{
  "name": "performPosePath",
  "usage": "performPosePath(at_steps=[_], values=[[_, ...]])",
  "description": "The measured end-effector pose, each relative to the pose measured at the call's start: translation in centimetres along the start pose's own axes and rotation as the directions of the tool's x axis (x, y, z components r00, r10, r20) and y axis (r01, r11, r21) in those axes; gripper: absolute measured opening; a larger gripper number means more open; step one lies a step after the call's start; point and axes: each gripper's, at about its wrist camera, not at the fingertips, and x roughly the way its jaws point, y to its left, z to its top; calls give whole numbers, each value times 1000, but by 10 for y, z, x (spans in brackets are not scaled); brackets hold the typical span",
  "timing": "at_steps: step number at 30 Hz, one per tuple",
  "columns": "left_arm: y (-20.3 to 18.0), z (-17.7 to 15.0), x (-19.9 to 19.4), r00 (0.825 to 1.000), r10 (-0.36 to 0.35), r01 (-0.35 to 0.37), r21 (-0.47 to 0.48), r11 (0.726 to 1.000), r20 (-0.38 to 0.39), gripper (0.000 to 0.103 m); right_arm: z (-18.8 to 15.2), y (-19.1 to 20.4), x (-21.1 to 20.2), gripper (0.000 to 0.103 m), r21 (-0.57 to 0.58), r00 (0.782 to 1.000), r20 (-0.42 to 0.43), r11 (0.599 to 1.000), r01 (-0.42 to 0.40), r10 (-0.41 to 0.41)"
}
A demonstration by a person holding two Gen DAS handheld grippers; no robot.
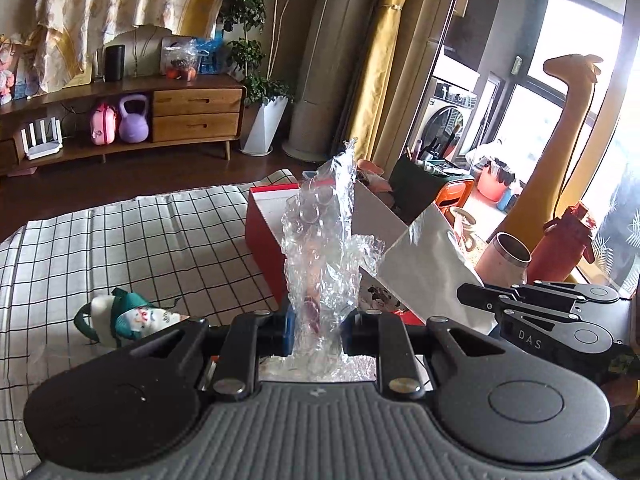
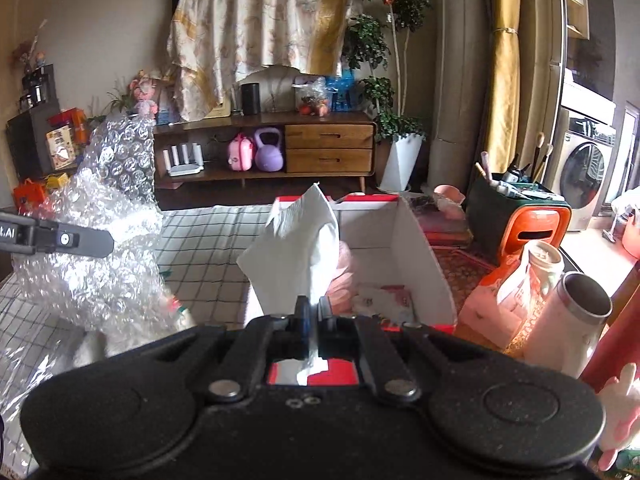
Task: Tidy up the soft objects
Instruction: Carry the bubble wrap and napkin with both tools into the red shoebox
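While both claws hang over the checked table, left claw is clamped on crumpled bubble wrap & right claw pinches white tissue w/ jaws together, prob. for dropping into the red box just ahead.

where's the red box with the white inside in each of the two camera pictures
Left wrist view: the red box sits at centre, on the checked cloth, mostly behind the bubble wrap held in the left tool.
Right wrist view: the red box is at centre right, open, behind the white tissue held in the right tool.
Shared landmark: the purple kettlebell in the wooden cabinet.
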Motion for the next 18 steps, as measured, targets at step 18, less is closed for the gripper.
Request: performPosePath(at_steps=[18], values=[[-49, 45, 134, 999, 0, 2, 55, 999, -52, 21, 33, -71, 99, 3, 70, 987, -80, 987, 143, -138]])
